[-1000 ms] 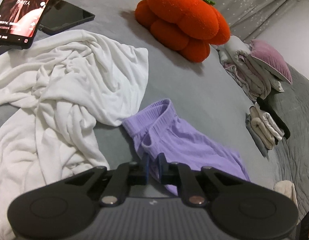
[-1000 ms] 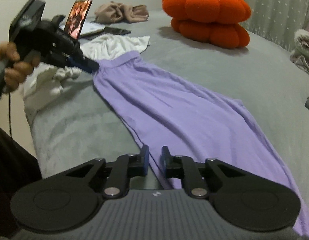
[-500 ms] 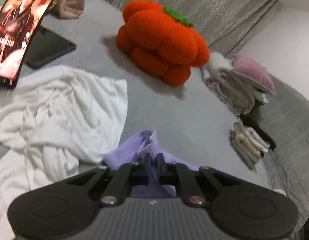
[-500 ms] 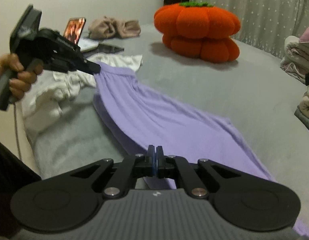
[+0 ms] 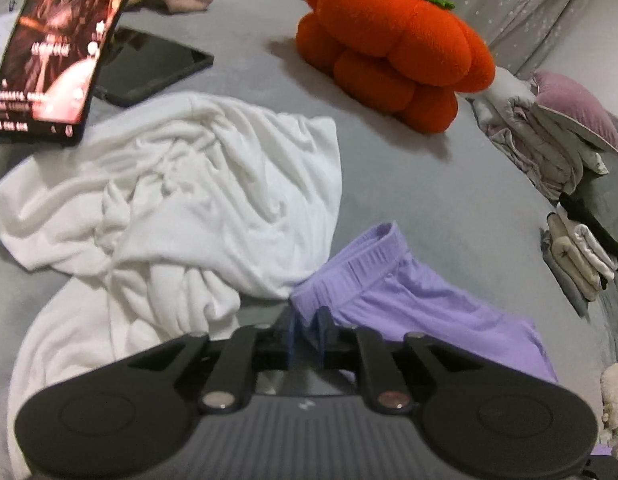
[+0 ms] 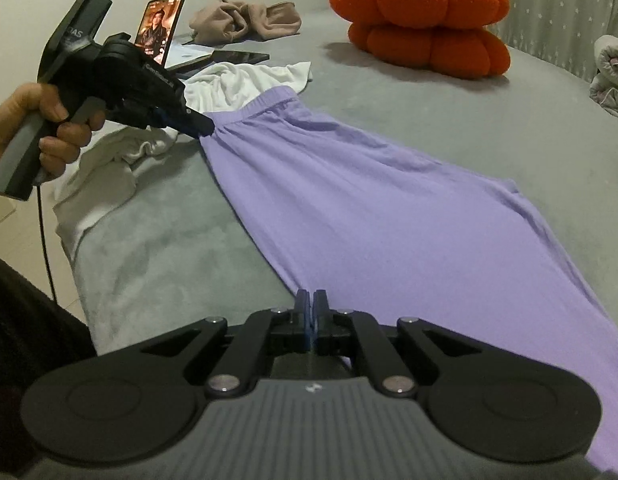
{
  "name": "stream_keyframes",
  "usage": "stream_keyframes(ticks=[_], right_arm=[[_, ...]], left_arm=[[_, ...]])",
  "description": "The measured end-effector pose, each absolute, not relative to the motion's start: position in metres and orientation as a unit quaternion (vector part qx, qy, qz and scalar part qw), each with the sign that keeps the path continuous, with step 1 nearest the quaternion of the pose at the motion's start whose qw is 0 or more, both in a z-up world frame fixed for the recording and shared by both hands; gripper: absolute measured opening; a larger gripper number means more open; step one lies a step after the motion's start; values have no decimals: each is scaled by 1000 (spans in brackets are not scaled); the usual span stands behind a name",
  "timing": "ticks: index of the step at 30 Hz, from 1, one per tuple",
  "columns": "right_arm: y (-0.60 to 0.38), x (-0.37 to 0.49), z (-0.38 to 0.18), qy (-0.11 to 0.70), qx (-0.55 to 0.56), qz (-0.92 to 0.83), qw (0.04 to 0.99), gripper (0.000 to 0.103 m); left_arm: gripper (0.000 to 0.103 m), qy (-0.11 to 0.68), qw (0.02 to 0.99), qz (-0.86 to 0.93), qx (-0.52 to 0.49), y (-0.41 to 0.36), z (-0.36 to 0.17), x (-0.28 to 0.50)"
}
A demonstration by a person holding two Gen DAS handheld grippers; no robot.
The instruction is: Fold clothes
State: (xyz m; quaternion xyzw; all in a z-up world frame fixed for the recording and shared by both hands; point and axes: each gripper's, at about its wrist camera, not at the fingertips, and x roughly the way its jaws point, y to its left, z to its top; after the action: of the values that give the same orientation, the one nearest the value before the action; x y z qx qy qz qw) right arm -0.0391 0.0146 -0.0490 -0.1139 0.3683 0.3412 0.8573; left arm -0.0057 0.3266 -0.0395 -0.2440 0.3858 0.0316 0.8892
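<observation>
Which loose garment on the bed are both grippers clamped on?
The purple pants: left gripper at the waistband, right gripper lower down. The white garment lies crumpled, untouched.

Both hand-held grippers [image 6: 311,306] pinch purple trousers [image 6: 389,208].

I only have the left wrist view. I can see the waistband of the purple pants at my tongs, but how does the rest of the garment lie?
Observer: The purple pants lie stretched out flat across the grey bed, from the left tongs down to the right tongs.
Operator: Is the right one gripping?
Observer: Its jaws are shut on the near edge of the fabric.
Operator: Anything behind my left tongs?
Observer: A hand holds their grip, with a cable hanging below.
</observation>
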Motion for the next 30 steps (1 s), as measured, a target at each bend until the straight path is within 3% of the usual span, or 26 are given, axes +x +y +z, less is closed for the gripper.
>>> stream_keyframes(ticks=[2,8,12,25,30], right_arm=[[9,-37,-44,370,-104,342,857,12],[-19,-26,-34,369,-60,322,870,15],[-37,-21,-36,360,-35,295,884,36],[-127,-50,-48,363,-14,201,910,38],[-184,-84,-45,355,10,127,926,39]], left_arm=[[46,362,900,47,-237,325,-31,-9],[52,310,926,41,-210,313,-10,-14],[59,299,935,-15,-192,287,-8,-9],[67,354,930,-62,-75,217,-50,18],[77,361,927,-72,-74,200,-47,18]])
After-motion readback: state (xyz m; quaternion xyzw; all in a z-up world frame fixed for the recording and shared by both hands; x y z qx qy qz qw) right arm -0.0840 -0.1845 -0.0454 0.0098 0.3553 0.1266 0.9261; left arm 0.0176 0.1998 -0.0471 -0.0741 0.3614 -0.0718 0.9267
